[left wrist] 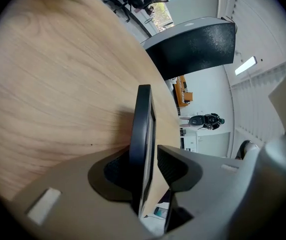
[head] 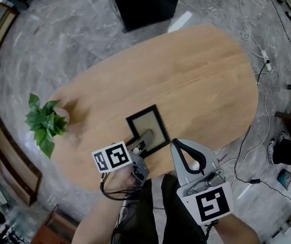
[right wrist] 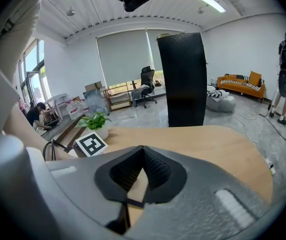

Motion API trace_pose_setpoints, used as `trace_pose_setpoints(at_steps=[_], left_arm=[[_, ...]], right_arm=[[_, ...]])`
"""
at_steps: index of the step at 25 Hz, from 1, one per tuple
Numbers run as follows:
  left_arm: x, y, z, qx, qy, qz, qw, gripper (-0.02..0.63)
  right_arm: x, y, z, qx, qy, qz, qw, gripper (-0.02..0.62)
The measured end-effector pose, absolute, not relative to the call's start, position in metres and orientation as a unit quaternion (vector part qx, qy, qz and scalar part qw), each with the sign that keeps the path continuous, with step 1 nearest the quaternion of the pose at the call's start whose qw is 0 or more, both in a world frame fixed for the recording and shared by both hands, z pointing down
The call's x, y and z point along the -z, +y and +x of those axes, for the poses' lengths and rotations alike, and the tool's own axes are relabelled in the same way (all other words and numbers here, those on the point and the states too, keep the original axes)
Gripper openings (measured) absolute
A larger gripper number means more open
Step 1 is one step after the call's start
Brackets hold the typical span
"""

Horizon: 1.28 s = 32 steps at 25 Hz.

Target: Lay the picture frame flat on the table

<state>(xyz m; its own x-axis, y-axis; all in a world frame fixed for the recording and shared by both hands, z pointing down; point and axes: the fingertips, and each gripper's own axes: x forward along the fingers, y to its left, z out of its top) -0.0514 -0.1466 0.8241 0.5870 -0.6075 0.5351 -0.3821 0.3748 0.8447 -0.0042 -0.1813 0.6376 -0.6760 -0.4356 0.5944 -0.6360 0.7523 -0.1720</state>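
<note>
A black picture frame (head: pixel 146 128) with a beige middle lies flat on the oval wooden table (head: pixel 196 70), near its front edge. My left gripper (head: pixel 141 142) is at the frame's near left corner. In the left gripper view the frame's edge (left wrist: pixel 144 119) runs between the jaws of the left gripper (left wrist: pixel 150 156). It rests against the left pad, and a narrow gap shows at the right pad, so the jaws stand open around it. My right gripper (head: pixel 176 144) hovers just right of the frame, off the table's front edge. Its fingertips meet, shut on nothing (right wrist: pixel 143 151).
A potted green plant (head: pixel 46 123) stands at the table's left end. A tall black cabinet (head: pixel 145 4) is on the floor beyond the far edge. Cables (head: pixel 252 136) trail over the floor to the right. The person's legs (head: pixel 155 212) are at the table's near edge.
</note>
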Motion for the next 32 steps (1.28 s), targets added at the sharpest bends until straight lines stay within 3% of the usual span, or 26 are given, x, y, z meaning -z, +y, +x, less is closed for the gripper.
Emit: trace_pose_setpoints(at_steps=[5,11,14,19,26,32], left_arm=[[-0.828,-0.144,-0.052,0.036,-0.462,0.567,0.681,0.213],[-0.822,-0.143,-0.045,-0.054,-0.477,0.596,0.644,0.354],[-0.822,-0.142,-0.044,-0.081,-0.489,0.594,0.634,0.369],[-0.819,-0.144,-0.051,-0.112,-0.52,0.593,0.605,0.475],[-0.81,-0.125,-0.08,-0.154,-0.557,0.592,0.562,0.46],[-0.755,-0.118,-0.107,-0.151,-0.589,0.605,0.513,0.283]], right_arm=[[-0.642,-0.179,-0.006,-0.185,-0.897,0.295,0.27,0.003],[-0.642,-0.175,-0.003,-0.185,-0.897,0.295,0.272,0.002],[-0.64,-0.172,0.0,-0.184,-0.897,0.294,0.274,0.002],[-0.641,-0.166,0.008,-0.185,-0.894,0.296,0.279,0.003],[-0.641,-0.162,0.017,-0.188,-0.889,0.305,0.284,0.003],[-0.616,-0.17,0.024,-0.177,-0.887,0.324,0.277,0.002]])
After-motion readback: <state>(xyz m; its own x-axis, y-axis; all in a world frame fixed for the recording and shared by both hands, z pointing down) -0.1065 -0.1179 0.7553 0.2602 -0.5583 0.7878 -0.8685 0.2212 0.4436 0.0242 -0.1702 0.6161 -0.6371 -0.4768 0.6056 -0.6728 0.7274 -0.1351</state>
